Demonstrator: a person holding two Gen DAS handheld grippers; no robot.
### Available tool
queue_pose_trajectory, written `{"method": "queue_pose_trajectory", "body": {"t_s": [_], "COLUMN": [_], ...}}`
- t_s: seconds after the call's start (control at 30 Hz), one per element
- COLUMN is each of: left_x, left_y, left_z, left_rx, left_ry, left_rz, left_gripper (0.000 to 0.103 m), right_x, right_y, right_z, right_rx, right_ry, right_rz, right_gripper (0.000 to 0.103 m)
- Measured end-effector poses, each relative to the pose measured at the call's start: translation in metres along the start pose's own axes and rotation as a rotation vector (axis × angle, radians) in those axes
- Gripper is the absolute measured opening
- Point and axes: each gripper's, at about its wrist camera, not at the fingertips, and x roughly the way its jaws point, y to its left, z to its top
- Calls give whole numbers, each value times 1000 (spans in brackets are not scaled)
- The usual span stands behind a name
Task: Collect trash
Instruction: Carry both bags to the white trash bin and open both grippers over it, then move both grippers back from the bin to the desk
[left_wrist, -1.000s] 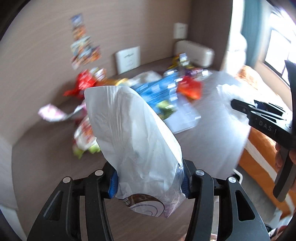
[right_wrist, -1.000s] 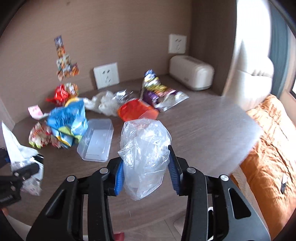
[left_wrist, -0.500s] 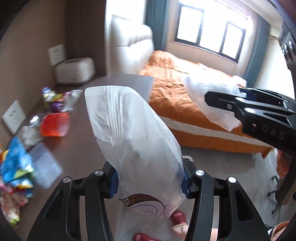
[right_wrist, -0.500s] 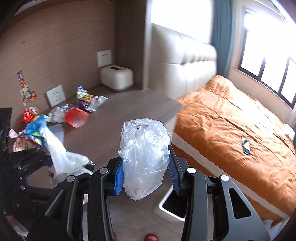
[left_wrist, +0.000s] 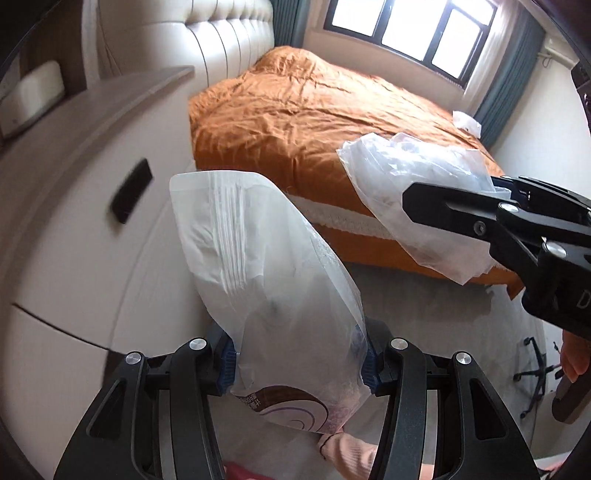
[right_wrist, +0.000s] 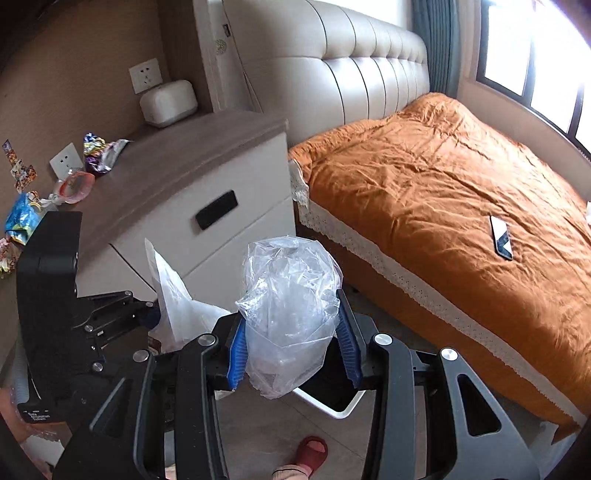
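Observation:
My left gripper (left_wrist: 297, 363) is shut on a white plastic bag (left_wrist: 273, 280) with a purple swirl print, which stands up between the blue pads. My right gripper (right_wrist: 291, 350) is shut on a crumpled clear plastic bag (right_wrist: 291, 306). Both point down at the floor beside the bed. A white trash bin (right_wrist: 332, 404) sits on the floor right under the right gripper, mostly hidden by it. In the right wrist view, the left gripper (right_wrist: 151, 314) and its white bag (right_wrist: 173, 306) are just left of the bin. The right gripper (left_wrist: 461, 195) with the clear bag (left_wrist: 413, 195) shows at right in the left wrist view.
A white drawer cabinet (right_wrist: 221, 206) stands close on the left; its top bears several wrappers (right_wrist: 75, 184) and a white box (right_wrist: 168, 101). The orange bed (right_wrist: 443, 192) with a phone (right_wrist: 501, 237) fills the right. A foot in a red slipper (right_wrist: 310, 448) is on the floor below.
Both grippers have swung from the littered cabinet top towards the bed and tipped down to the floor. The bin has come under the right gripper. Both grips are unchanged.

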Motion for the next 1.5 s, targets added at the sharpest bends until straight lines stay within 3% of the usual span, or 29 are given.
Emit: {"method": "queue_pose_trajectory", "body": {"t_s": [0.37, 0.63, 0.67, 0.7, 0.73, 0.8, 0.97, 1.17, 1.37, 1.5], "left_x": [229, 332, 337, 346, 353, 360, 362, 337, 287, 230], "left_y": [-16, -6, -7, -7, -7, -8, -7, 2, 4, 5], "left_z": [-36, -58, -61, -66, -70, -75, -76, -63, -42, -31], "left_rx": [-7, -4, -1, 5, 10, 27, 60, 37, 27, 26], "left_ry": [141, 195, 202, 214, 225, 214, 220, 206, 160, 119], "left_rz": [-25, -50, -55, -60, -73, -48, -12, -15, -7, 23], "left_gripper": [51, 52, 52, 60, 82, 98, 98, 98, 98, 98], "right_x": [191, 295, 306, 312, 318, 323, 326, 301, 245, 196], "right_y": [-98, -122, -124, -124, -126, -130, -130, -121, -107, -93], "right_z": [-93, -155, -161, -165, -169, -173, -174, -155, -122, -99], "right_rx": [48, 20, 21, 23, 26, 47, 21, -7, -4, 15], "right_ry": [206, 289, 299, 302, 306, 304, 334, 321, 258, 212], "right_rz": [49, 79, 82, 83, 85, 85, 61, 45, 6, -13], "right_gripper": [43, 45, 48, 65, 93, 98, 98, 98, 98, 98]}}
